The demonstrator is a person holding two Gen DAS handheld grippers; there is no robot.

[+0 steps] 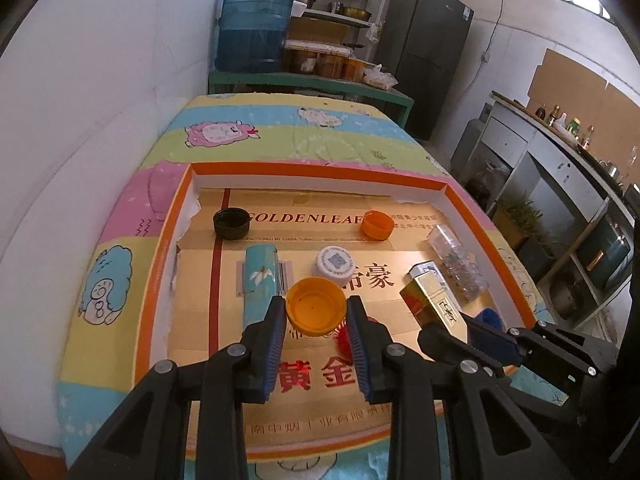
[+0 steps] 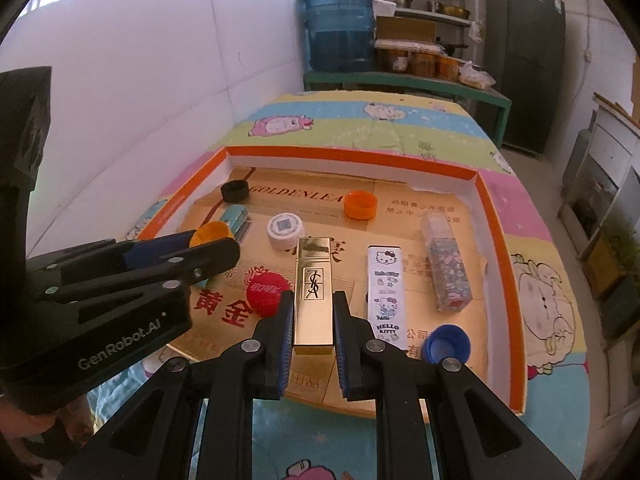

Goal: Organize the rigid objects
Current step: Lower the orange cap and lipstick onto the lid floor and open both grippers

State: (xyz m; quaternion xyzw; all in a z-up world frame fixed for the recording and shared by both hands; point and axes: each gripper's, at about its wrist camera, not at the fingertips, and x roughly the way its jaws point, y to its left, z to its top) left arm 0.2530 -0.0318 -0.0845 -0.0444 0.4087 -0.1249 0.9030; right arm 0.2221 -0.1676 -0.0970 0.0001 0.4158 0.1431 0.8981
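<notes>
1. Left wrist view shows the left gripper (image 1: 316,308) pinching a yellow-orange bottle cap (image 1: 316,306) between its two blue pads, open side up, above the near middle of the orange-rimmed shallow box (image 1: 320,171).
2. Right wrist view shows the right gripper (image 2: 314,312) pressed on a gold lipstick case (image 2: 314,292), which bears a "YSL" logo and points toward the far edge of the box.
3. Caps counted in both views: six. They are the held one, a black cap (image 2: 235,191) near the far left corner, an orange cap (image 2: 361,205) near the far edge, a white cap (image 2: 285,231) with a QR code in the middle, a red cap (image 2: 265,289) with white writing that I cannot read, and a blue cap (image 2: 447,343) near the right near corner.
4. Long boxes counted: four. They are the gold case, a teal box with a white flower (image 1: 261,276) at the left side, a white "HELLO KITTY" tin (image 2: 386,296), and a clear glittery box (image 2: 446,264) near the right wall.
5. Cardboard lining (image 2: 416,216) on the floor of the box reads "GOLDENLEAF" and has red Chinese characters.
6. Free floor shows along the far wall of the box, between the black and orange caps and behind them; the near middle is also open.
7. Box lies on a cartoon-printed cloth (image 1: 288,136), and a white wall (image 1: 100,80) runs close along the left edge.
</notes>
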